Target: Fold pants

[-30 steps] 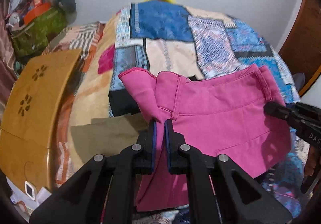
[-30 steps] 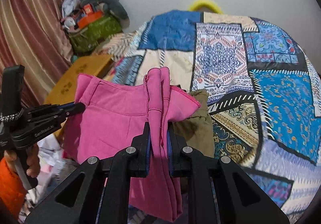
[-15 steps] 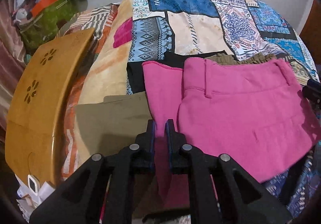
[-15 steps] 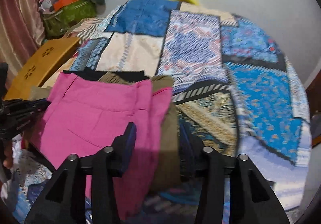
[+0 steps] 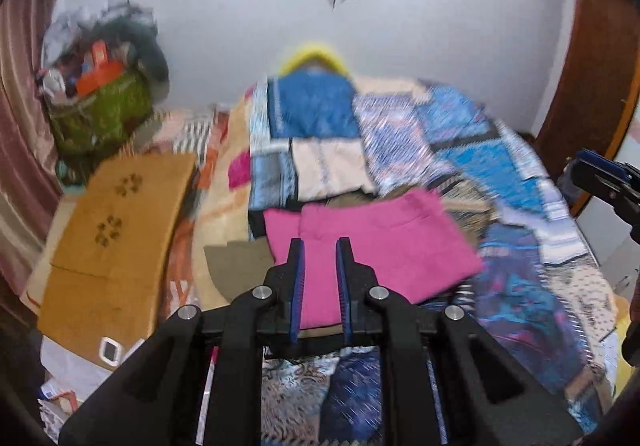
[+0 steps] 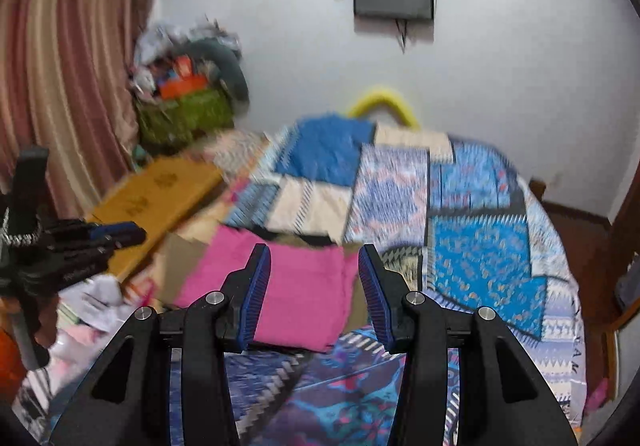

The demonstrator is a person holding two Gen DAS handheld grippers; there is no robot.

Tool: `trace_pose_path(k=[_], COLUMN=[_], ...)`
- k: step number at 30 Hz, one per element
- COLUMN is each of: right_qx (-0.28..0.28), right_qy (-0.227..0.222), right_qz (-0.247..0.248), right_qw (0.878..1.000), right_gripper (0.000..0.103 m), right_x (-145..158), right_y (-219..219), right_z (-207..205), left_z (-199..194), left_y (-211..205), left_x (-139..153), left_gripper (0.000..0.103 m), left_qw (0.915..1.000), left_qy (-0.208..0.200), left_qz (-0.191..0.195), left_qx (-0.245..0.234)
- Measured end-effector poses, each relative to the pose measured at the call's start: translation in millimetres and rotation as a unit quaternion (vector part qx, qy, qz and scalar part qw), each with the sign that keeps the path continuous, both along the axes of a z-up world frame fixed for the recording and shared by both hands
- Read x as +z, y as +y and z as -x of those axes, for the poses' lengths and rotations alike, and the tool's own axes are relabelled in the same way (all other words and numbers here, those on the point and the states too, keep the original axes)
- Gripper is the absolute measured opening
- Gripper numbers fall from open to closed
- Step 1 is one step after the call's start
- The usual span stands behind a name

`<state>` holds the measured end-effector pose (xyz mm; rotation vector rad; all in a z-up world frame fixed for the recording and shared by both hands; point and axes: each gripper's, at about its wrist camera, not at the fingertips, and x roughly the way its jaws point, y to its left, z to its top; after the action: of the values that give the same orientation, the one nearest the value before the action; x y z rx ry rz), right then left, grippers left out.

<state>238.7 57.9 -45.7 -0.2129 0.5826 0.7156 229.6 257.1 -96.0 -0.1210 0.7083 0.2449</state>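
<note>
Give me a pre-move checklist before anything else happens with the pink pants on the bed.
1. Pink pants lying folded on the bedspread: ok.
2. Left hand-held gripper free of cloth, its jaws just opening, nothing between them: ok.
3. Right hand-held gripper open and empty: ok.
4. Both grippers lifted clear of the pants: ok.
5. Fold edges lined up neatly: cannot tell, the picture is blurred.
6. Olive garment under the pants undisturbed: cannot tell.

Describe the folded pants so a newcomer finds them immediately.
Start at the bed with the blue patchwork quilt. On its near left part lies a small stack of clothes; the pink pants lie folded flat on top. They are the only solid bright pink piece, over olive fabric.
</note>
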Motion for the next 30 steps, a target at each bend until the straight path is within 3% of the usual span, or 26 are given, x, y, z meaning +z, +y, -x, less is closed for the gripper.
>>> trace_pose_path(k=[8, 16, 19, 21, 27, 30], right_qx=[0.027, 0.026, 0.021, 0.016, -0.01, -0.013], right_qy=[-0.068, -0.116, -0.128, -0.129, -0.152, -0.158], right_qz=[-0.089, -0.136, -0.144, -0.15, -0.146, -0.146], right_qw=[0.993, 0.984, 0.981, 0.98, 0.977, 0.977], right_gripper=[0.042, 0.042, 0.045, 0.062, 0.093, 0.103], right_x=[64.0, 84.7, 85.9, 84.5, 83.7, 84.5], right_y=[-30.6, -57.3, -62.6, -66.2, -68.1, -67.5], right_z=[96.9, 166.7, 185.4, 191.3, 202.3, 206.9], left_z=[98.4, 180.4, 201.9, 214.9, 234.5, 240.5], left_y=[-62.0, -107.0, -115.7, -118.3, -122.0, -123.9], left_x=[82.7, 116.0, 119.5, 121.2, 121.6, 120.4], left_gripper=[0.019, 0.021, 0.039, 0.062, 0.088, 0.096], left_qw=[0.9923, 0.9767, 0.9735, 0.9717, 0.9699, 0.9677], left_qy=[-0.113, -0.196, -0.213, -0.224, -0.235, -0.242], left_qz=[-0.047, -0.088, -0.085, -0.074, -0.062, -0.07], left_qx=[-0.018, -0.005, -0.002, -0.001, 0.004, 0.014])
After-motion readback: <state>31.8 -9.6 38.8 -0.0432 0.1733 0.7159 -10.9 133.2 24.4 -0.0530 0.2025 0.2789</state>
